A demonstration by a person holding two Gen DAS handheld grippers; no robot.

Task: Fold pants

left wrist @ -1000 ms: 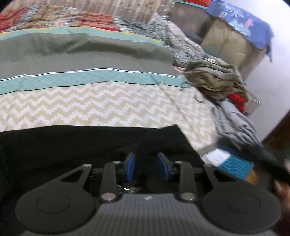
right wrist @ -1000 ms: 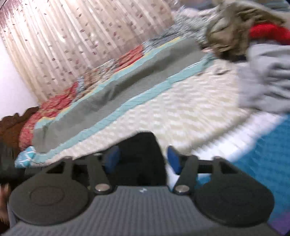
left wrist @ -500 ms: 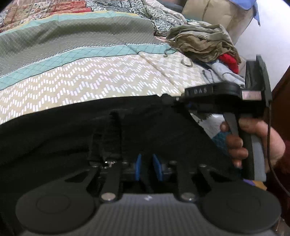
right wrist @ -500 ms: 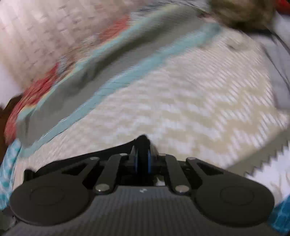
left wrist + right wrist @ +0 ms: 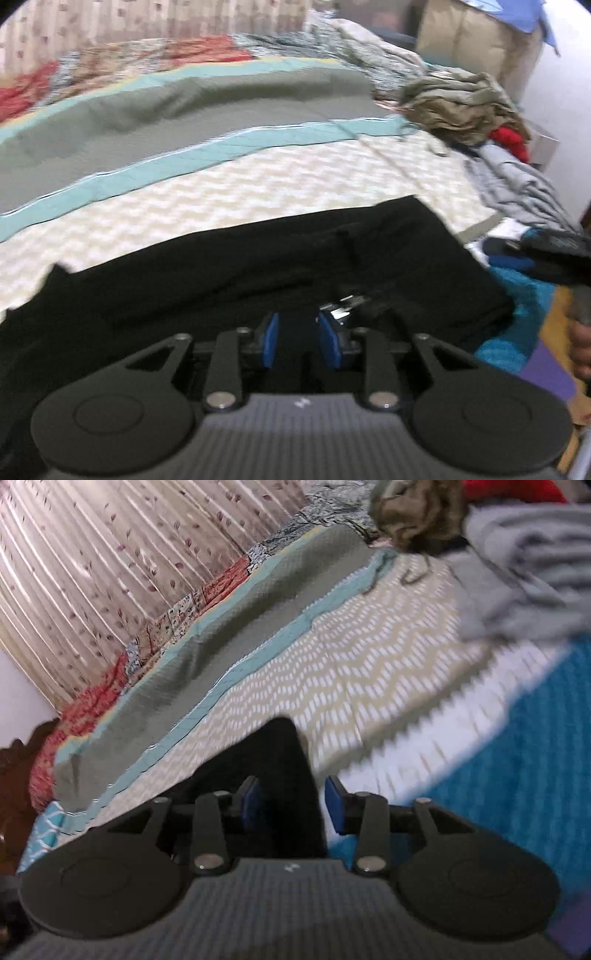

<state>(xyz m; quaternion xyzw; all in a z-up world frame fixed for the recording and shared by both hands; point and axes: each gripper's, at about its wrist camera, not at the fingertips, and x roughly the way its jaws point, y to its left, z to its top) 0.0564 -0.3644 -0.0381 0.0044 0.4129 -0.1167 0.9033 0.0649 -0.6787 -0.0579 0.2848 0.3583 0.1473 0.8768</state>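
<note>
Black pants (image 5: pixel 258 266) lie flat on the bed's near edge, filling the lower left wrist view; a metal clasp (image 5: pixel 345 306) shows at the waist. My left gripper (image 5: pixel 298 345) is open just over the waist, holding nothing. My right gripper (image 5: pixel 291 805) is open over the pants' corner (image 5: pixel 280 760), holding nothing. It also shows at the right edge of the left wrist view (image 5: pixel 554 254), held by a hand.
The bedspread (image 5: pixel 221 192) has cream zigzag, teal and grey bands. A pile of olive, red and grey clothes (image 5: pixel 476 110) sits at the bed's right side. A blue mat (image 5: pixel 517 760) lies at the bed's edge. Curtains (image 5: pixel 110 554) hang behind.
Half a second ago both grippers were shut on the pants' fabric. Both have opened and let go, and the pants now lie flat on the bed. The right gripper has pulled away to the right.
</note>
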